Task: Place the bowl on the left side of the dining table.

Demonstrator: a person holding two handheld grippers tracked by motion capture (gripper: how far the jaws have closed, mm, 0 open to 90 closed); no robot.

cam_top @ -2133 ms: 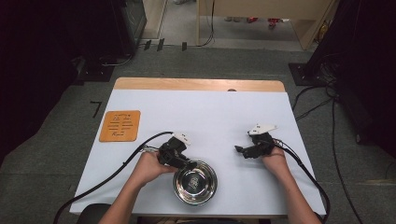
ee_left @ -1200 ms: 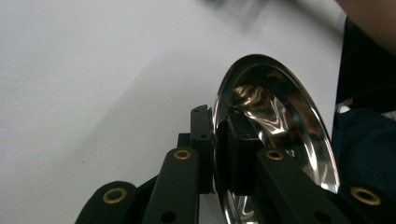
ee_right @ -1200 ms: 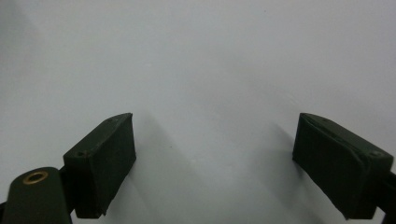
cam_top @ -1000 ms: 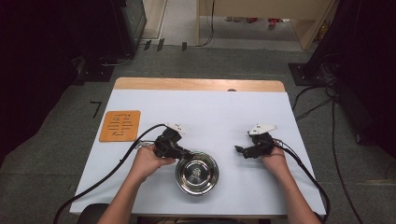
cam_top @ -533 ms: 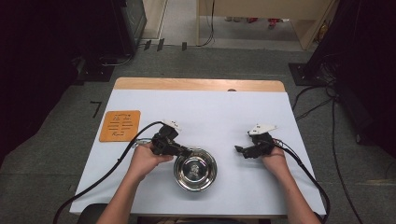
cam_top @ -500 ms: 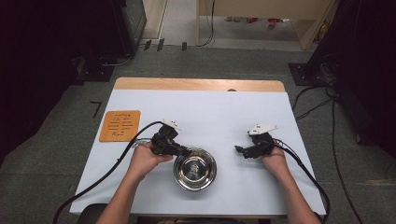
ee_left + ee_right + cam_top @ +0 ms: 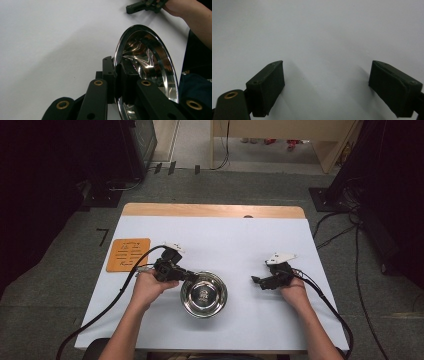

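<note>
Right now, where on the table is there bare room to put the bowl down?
The widest bare patch lies between the orange mat, the wooden far edge and the right gripper. It is crowded near the front, where the left gripper clamps the steel bowl by its rim.

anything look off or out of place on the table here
Nothing stands out. The steel bowl sits upright and looks empty and undented, its rim pinched by the left gripper. The orange card lies flat near the left edge. The right gripper is open over the bare sheet.
</note>
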